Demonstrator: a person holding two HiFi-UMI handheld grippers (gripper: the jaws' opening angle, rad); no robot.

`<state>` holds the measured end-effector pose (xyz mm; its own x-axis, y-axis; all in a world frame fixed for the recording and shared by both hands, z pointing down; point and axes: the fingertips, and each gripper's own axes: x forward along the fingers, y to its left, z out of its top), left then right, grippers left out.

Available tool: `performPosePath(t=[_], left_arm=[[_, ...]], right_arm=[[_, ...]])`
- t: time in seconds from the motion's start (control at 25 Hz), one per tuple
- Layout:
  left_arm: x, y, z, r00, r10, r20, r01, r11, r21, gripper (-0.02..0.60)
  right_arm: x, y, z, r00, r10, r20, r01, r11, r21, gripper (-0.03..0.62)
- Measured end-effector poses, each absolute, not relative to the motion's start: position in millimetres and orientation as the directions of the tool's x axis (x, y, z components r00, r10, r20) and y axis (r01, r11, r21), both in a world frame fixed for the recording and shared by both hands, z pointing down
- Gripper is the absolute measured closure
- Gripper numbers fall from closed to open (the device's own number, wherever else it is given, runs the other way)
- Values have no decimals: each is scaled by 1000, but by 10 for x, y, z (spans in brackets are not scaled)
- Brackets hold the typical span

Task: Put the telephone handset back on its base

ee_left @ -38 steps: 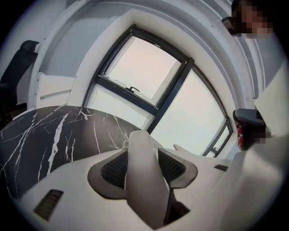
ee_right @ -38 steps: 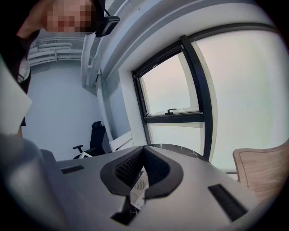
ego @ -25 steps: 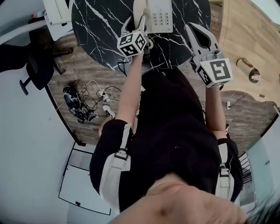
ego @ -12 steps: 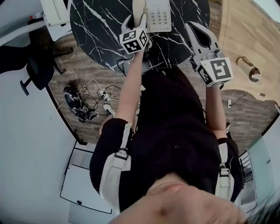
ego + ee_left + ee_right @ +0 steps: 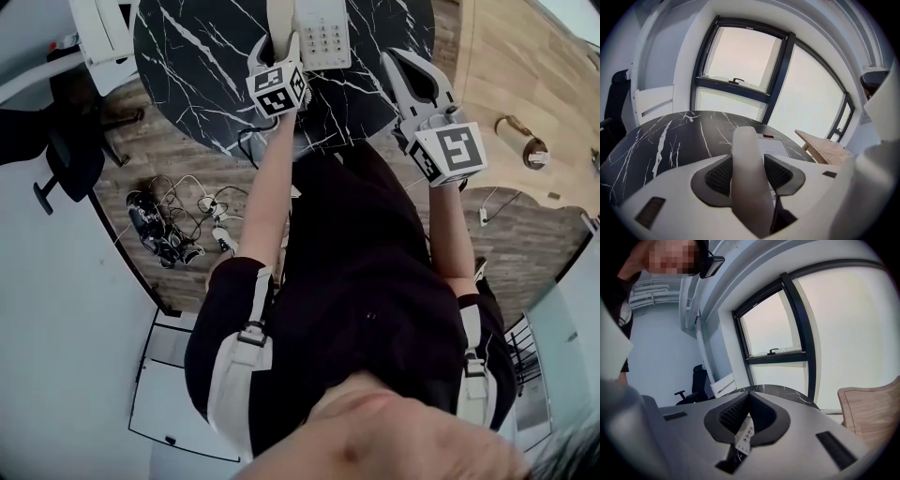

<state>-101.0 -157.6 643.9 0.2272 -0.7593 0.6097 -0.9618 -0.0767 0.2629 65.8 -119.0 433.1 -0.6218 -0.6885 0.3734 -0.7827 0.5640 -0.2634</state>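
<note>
**Head view.** Dark, white-veined round surface (image 5: 197, 56) occupies the 12 o'clock part of the field, over a wood-plank floor (image 5: 525, 84). The telephone base (image 5: 322, 36), pale and keypad up, lies on the surface at 12 o'clock. The cream handset (image 5: 278, 17) runs along the base's 9 o'clock side. The left gripper (image 5: 274, 47) reaches in from 6 o'clock and its jaws straddle the handset. The right gripper (image 5: 401, 64) hangs at about 1 o'clock, over the near rim of the surface and apart from the base. A tangle of cables (image 5: 173, 230) lies on the floor at 9 o'clock.

**Left gripper view.** The left gripper (image 5: 750, 164) holds the handset (image 5: 747, 187): both ribbed pads press on its sides, with the jaws standing wide. The handset points toward 12 o'clock. The base (image 5: 774, 146) lies just beyond it at 1 o'clock, on the surface (image 5: 665, 136). Whether the handset sits in its cradle cannot be told. A large window (image 5: 740, 56) fills the background, and a wooden panel (image 5: 825, 147) stands at 3 o'clock.

**Right gripper view.** The right gripper (image 5: 749, 397) holds nothing, and its jaw tips meet. Through the gap below the tips a strip of the base (image 5: 745, 437) shows. An office chair (image 5: 696, 380) stands at 9 o'clock.
</note>
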Motion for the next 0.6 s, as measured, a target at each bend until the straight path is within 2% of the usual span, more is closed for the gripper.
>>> performPosePath(t=[0.6], left_arm=[[-963,-1573,6521,159,-757,633,-982,-58,177,356]], right_arm=[[745,-1156,4341,-621,-688,376,-783,561,-267,565]])
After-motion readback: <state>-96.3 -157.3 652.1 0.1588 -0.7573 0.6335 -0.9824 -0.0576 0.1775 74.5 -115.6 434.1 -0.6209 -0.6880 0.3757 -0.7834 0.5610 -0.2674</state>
